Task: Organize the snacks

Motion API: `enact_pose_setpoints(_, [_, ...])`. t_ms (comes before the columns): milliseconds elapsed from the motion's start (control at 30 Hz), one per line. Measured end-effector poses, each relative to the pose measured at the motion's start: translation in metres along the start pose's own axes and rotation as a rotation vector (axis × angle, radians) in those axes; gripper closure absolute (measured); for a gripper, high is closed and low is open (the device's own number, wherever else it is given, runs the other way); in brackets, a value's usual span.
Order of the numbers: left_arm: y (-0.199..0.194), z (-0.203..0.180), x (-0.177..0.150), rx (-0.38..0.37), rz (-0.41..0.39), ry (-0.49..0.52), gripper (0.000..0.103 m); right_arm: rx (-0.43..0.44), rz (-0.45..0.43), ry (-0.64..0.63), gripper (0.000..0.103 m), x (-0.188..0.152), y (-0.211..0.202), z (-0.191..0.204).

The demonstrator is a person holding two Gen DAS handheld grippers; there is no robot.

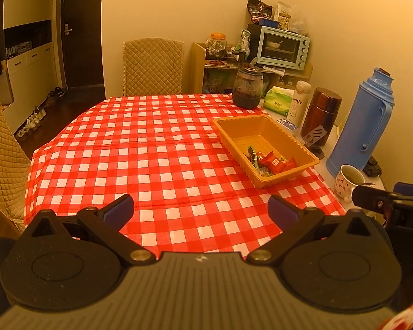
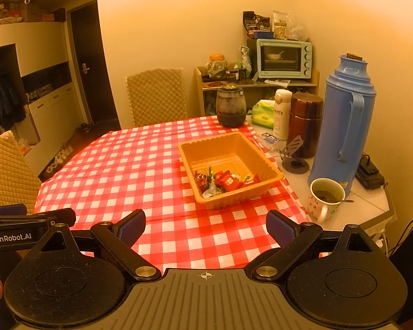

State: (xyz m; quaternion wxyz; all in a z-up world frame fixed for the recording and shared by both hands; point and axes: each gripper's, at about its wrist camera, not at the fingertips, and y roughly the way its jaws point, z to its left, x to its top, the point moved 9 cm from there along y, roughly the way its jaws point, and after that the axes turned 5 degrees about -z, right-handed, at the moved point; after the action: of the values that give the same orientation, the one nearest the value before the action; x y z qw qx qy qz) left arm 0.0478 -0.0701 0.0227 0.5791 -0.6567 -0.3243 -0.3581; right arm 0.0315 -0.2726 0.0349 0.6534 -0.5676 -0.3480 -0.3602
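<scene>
Red-and-white checked cloth (image 1: 140,148) covers most of the tabletop, with a bare white strip (image 2: 371,200) left along the right edge. Pretty much all of the cloth is bare.

Snack-wise: an orange tray (image 1: 264,129) sits on the cloth close to its right edge, roughly mid-depth. The snacks (image 1: 272,162) are all bunched in the tray's near corner: red wrapped packets plus a couple of green and silvery wrappers. Rest of the tray floor is bare. Same thing from the right wrist view, snacks (image 2: 225,181) piled at the near end of the tray (image 2: 228,143).

Left gripper (image 1: 201,210) hangs over the near edge of the tabletop, fingers (image 1: 118,211) wide apart, nothing but cloth between them. Right gripper (image 2: 205,227) is just beside it over the same near edge, fingers (image 2: 132,227) also spread wide and not holding anything. Neither one touches the tray.

Along the white strip on the right: a blue thermos (image 2: 344,121), a brown flask (image 2: 305,121), a white Miffy bottle (image 2: 280,112), a green tissue pack (image 2: 263,112), and a mug (image 2: 325,195) with a spoon in it at the near end. A dark glass jar (image 1: 246,88) stands at the far right corner of the cloth. Behind that, a shelf with a pale green toaster oven (image 1: 283,46). Quilted chair (image 1: 152,66) at the far edge, another chair (image 1: 2,148) at the left edge.
</scene>
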Motion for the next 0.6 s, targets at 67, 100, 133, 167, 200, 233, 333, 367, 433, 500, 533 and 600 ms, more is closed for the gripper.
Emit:
enact_pose_setpoints(67, [0.0007,0.0006,0.0002,0.0,0.002,-0.003,0.0,0.0,0.001,0.0,0.009,-0.0004,-0.0002,0.0008])
enact_pose_setpoints(100, [0.0016,0.001,0.0004,0.0,0.002,-0.003,0.0,0.001,0.002,-0.001,0.009,-0.0006,0.0002,0.0012])
enact_pose_setpoints(133, [0.0016,0.0011,0.0003,0.0,0.002,-0.002,0.0,0.001,0.003,-0.001,0.009,-0.0006,0.0004,0.0016])
enact_pose_setpoints(167, [0.001,0.0011,0.0002,0.0,0.002,-0.002,0.0,0.001,0.003,-0.001,0.009,-0.0008,0.0007,0.0014])
enact_pose_setpoints(200, [0.0013,0.0012,0.0003,0.0,0.001,-0.001,0.0,0.002,0.003,-0.001,0.009,-0.0007,0.0009,0.0018])
enact_pose_setpoints(233, [0.0013,0.0012,0.0002,-0.001,0.002,-0.001,0.0,0.001,0.003,-0.001,0.009,-0.0008,0.0007,0.0015])
enact_pose_setpoints(333, [0.0042,0.0005,0.0002,-0.001,0.005,-0.002,0.0,0.002,0.002,0.0,0.009,-0.0008,0.0009,0.002])
enact_pose_setpoints(367, [0.0039,0.0005,0.0001,-0.001,0.005,-0.001,0.0,0.002,0.003,-0.001,0.009,-0.0012,0.001,0.002])
enact_pose_setpoints(433, [0.004,0.0006,0.0001,0.001,0.005,0.0,0.0,0.002,0.003,0.0,0.009,-0.0012,0.001,0.002])
enact_pose_setpoints(500, [0.004,0.0005,0.0001,-0.001,0.005,-0.002,0.0,0.002,0.002,0.001,0.009,-0.0011,0.0009,0.002])
enact_pose_setpoints(533, [0.004,0.0004,0.0001,0.0,0.004,-0.001,0.0,0.002,0.001,0.001,0.009,-0.0009,0.0009,0.0021])
enact_pose_setpoints(600, [0.0041,0.0005,0.0,0.0,0.005,-0.001,0.0,0.002,0.0,0.002,0.009,-0.0022,0.0019,0.0029])
